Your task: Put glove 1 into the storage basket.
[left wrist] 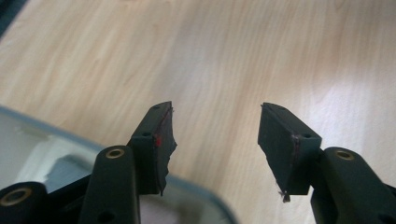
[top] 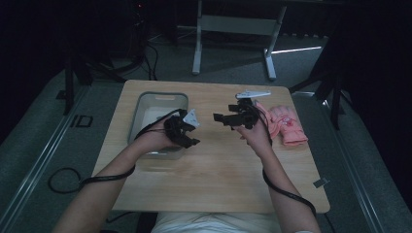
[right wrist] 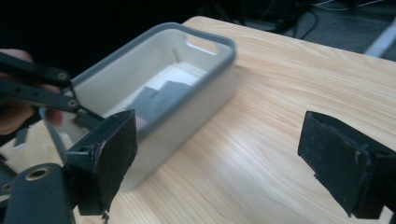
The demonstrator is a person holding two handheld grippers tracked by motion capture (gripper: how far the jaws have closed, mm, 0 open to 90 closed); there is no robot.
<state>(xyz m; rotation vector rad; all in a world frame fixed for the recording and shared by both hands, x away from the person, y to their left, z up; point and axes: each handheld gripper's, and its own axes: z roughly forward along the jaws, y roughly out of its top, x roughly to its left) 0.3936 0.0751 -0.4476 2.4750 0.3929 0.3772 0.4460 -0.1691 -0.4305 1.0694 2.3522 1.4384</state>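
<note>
A: Held the left gripper (top: 192,133) up beside the near right corner of the grey bin (top: 141,104), jaws parted about halfway, nothing between them.

B: And the right gripper (top: 218,118)?

A: Hung over the middle of the table (top: 218,170), jaws spread wide and empty, aimed toward the bin. Left the pink gloves (top: 286,124) lying flat just behind it, near the table's right edge, untouched.

B: Why kept so?

A: Judged as a pause between grabs: both tools lifted clear of the wood, one near the bin, one near the gloves, ready for either.

B: Anything gained from the gripper views?

A: From the right gripper view, yes: looked straight into the bin (right wrist: 205,88), saw its handle slot and something white (right wrist: 180,74) with a grey patch on the floor, possibly folded cloth or paper, too blurred to tell. Caught the left gripper's black links (right wrist: 37,79) at the bin's near end too.

B: And the left gripper view?

A: Showed bare wood between the pads (left wrist: 159,140) and the bin's rim (left wrist: 60,133) low at the left. Missed the gloves, though; found those from the high view.
</note>
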